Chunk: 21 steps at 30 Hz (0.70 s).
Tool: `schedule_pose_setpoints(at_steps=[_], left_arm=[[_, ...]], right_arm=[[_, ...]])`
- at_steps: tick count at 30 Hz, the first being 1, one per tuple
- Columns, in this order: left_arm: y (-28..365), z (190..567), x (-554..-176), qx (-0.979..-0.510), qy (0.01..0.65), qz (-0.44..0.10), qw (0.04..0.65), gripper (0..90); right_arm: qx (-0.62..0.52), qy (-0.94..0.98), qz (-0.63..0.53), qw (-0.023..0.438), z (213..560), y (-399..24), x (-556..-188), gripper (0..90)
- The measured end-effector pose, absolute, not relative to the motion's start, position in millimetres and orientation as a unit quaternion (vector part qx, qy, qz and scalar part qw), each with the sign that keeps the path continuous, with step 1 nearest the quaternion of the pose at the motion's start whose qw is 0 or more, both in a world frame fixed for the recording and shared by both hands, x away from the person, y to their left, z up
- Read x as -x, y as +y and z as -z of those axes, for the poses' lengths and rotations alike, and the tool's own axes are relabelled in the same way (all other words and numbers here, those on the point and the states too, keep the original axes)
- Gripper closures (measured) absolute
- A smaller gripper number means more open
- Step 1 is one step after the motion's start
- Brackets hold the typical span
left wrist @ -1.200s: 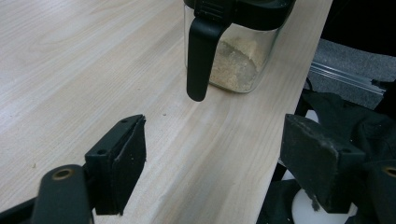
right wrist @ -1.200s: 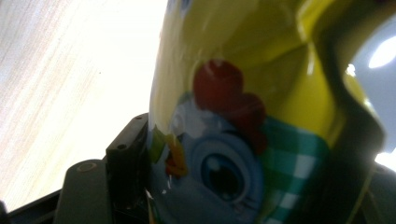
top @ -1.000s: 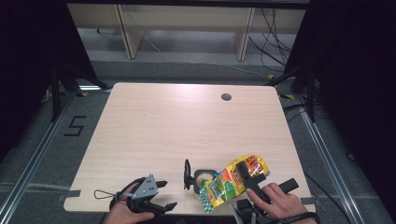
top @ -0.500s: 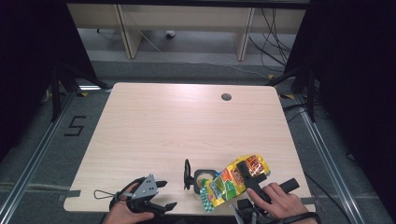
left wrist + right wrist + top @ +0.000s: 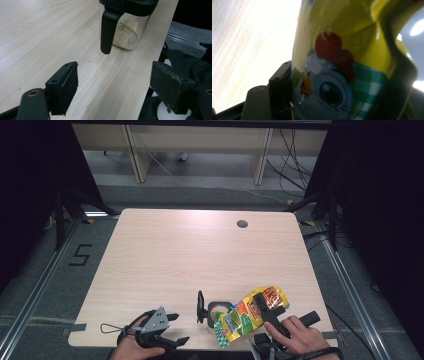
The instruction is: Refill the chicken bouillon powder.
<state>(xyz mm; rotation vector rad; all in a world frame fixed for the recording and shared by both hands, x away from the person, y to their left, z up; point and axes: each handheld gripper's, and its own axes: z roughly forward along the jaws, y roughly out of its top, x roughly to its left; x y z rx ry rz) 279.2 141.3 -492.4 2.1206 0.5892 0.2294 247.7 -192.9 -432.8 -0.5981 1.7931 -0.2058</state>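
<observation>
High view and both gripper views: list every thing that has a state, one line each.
Jar: upright near the table's front edge, lid open, partly filled with tan powder.
Snack bag: tilted over the jar's mouth, clamped by the right hand-held gripper.
Left hand-held gripper: open, empty, apart from the jar.

yellow snack bag [image 5: 250, 312] — tilted over jar [image 5: 216, 311] | possibly open
</observation>
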Motion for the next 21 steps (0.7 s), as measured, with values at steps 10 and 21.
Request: schedule_pose_setpoints(at_steps=[10,21], left_arm=[[140.8,493.6,-279.6,-0.854,0.237,-0.091,0.455,22.2],[140.7,493.6,-279.4,-0.854,0.239,-0.090,0.454,22.3]], right_arm=[[0.255,0.767,0.086,0.583,432.5,-193.3,-247.3,31.2],[0.274,0.763,0.086,0.579,430.8,-192.6,-250.3,31.1]])
